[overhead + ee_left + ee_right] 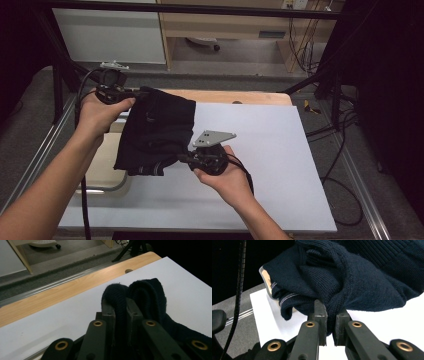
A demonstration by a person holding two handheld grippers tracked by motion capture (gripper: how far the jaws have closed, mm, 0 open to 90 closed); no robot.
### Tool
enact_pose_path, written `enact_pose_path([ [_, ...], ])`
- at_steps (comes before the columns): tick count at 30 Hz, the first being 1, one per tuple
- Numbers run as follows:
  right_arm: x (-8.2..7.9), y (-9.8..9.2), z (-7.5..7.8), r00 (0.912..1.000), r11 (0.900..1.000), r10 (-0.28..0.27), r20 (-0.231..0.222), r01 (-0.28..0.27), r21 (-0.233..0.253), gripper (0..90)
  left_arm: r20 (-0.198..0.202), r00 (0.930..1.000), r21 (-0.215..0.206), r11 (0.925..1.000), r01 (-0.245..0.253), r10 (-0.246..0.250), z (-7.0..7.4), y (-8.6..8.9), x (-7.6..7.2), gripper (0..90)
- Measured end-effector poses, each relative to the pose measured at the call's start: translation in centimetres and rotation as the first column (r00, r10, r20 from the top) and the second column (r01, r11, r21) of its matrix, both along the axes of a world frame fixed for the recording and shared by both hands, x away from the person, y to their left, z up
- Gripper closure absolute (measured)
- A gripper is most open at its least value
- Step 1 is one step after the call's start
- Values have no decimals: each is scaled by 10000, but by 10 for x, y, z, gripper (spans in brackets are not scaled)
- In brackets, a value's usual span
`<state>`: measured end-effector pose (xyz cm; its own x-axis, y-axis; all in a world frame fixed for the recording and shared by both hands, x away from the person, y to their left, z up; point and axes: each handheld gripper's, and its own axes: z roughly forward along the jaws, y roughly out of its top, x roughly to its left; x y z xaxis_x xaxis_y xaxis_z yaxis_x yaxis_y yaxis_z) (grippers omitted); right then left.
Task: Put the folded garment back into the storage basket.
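Above the white sheet (270, 150), a dark sweater (157, 130) is held aloft, pinched by the left gripper (119, 312) and the right gripper (329, 322); nothing looks folded yet, so most work seemingly remains.

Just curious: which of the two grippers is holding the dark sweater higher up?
The left gripper, clamped on the sweater at its top, far edge. The right gripper pinches the lower edge, nearer the person.

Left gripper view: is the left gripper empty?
No, the left gripper has its jaws closed on a fold of the dark knit sweater.
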<state>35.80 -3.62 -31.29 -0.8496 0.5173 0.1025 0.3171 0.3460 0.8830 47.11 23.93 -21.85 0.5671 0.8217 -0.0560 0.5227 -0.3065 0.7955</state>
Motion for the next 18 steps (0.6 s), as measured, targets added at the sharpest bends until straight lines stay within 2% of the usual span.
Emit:
enact_pose_path([
  [9, 6, 28, 8, 9998, 9999, 164, 129, -164, -32, 841, 357, 9990, 217, 9994, -277, 269, 9, 24, -5, 805],
  [11, 7, 40, 15, 9992, 9996, 298, 256, -298, -5, 841, 456, 9984, 210, 9992, -337, 327, 14, 33, -6, 805],
  [15, 8, 50, 19, 9988, 9993, 368, 315, -368, 12, 841, 482, 9981, 290, 9987, -407, 393, 16, 43, -5, 805],
  [18, 13, 66, 21, 9978, 9987, 502, 424, -500, -64, 841, 549, 9974, 313, 9983, -490, 472, 17, 51, -6, 805],
])
